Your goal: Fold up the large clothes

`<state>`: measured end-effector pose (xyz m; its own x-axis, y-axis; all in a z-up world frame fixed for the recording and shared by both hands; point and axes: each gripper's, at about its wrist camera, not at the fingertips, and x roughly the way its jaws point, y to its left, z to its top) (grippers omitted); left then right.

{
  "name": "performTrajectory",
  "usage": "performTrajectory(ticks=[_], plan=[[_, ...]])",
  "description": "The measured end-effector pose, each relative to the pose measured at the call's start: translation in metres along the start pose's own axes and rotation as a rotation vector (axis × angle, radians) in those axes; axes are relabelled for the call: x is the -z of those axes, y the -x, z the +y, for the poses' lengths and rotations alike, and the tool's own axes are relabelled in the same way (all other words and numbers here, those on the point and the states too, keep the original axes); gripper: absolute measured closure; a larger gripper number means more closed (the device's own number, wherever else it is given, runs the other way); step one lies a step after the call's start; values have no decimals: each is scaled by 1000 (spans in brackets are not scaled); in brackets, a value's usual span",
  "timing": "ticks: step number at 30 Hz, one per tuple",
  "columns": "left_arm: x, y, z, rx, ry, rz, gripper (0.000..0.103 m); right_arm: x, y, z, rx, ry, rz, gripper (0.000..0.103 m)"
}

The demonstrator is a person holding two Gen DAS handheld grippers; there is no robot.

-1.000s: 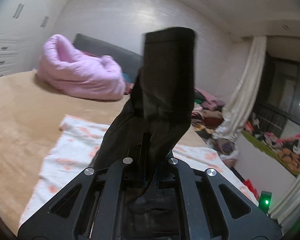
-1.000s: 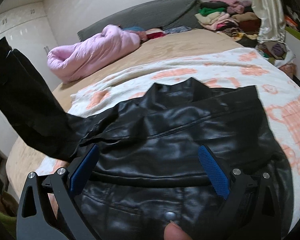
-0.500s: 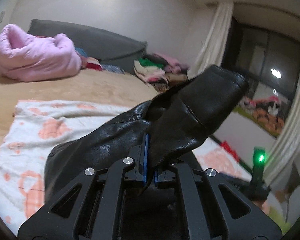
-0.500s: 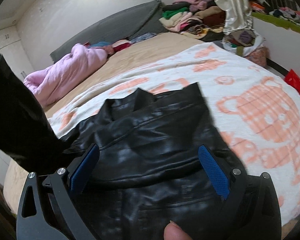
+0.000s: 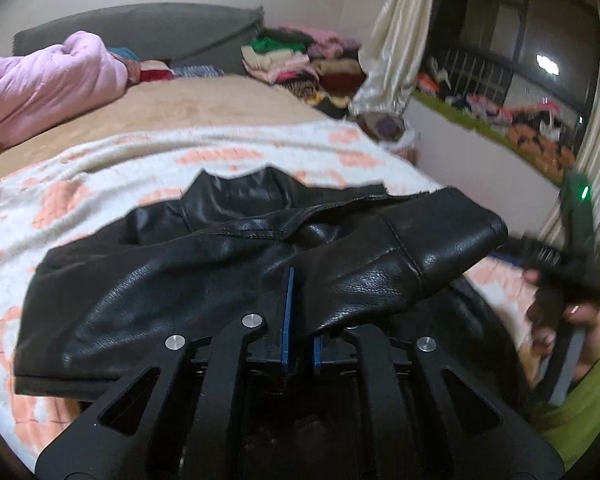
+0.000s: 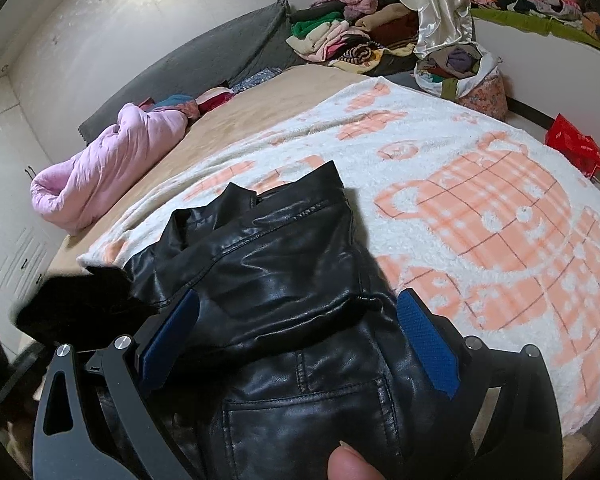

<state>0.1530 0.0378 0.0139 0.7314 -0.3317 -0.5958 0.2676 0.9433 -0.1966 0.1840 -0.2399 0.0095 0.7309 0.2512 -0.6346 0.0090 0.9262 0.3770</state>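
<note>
On the patterned blanket [image 6: 480, 208], a black leather jacket [image 6: 284, 280] is lying half-folded: the left gripper [image 5: 300, 320] is pinching its sleeve [image 5: 400, 264] crosswise, the right gripper [image 6: 300, 340] is hovering wide and empty, and further folds are remaining.

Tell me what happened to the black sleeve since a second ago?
The left gripper carried the sleeve from sticking up in the air down and across the jacket, so it now lies over the jacket's front. Nothing was let go: its fingers are shut on the sleeve as before. The right gripper stayed open above the jacket, and the blanket did not move.
</note>
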Motion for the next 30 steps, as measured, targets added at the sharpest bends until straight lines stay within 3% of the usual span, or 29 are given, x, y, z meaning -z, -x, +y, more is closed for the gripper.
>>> performTrajectory(ticks=[3,8,11,13,14,16,22,24,27,30], plan=[[11,-15,-7,-13,-30,61,98,2,-2,1,-22,-1,14,5],[25,-27,-15,-51,-98,135,60,7,-10,7,-94,-20,61,5],[34,-30,-20,-66,-126,166,56,11,-17,22,-164,-9,106,5],[41,-31,-22,-67,-139,183,50,15,-22,31,-217,-9,135,11],[44,-30,-24,-71,-150,193,44,16,-27,37,-245,-10,160,22],[49,-26,-27,-81,-170,194,33,20,-34,45,-282,-14,198,26],[53,-8,-28,-56,-156,180,24,30,-52,52,-341,-67,282,38],[50,0,-25,-12,-126,172,12,32,-56,50,-362,-99,304,42],[43,16,-20,33,-86,136,11,31,-58,51,-360,-99,313,51],[32,32,-12,7,-76,81,10,34,-63,54,-343,-85,322,52]])
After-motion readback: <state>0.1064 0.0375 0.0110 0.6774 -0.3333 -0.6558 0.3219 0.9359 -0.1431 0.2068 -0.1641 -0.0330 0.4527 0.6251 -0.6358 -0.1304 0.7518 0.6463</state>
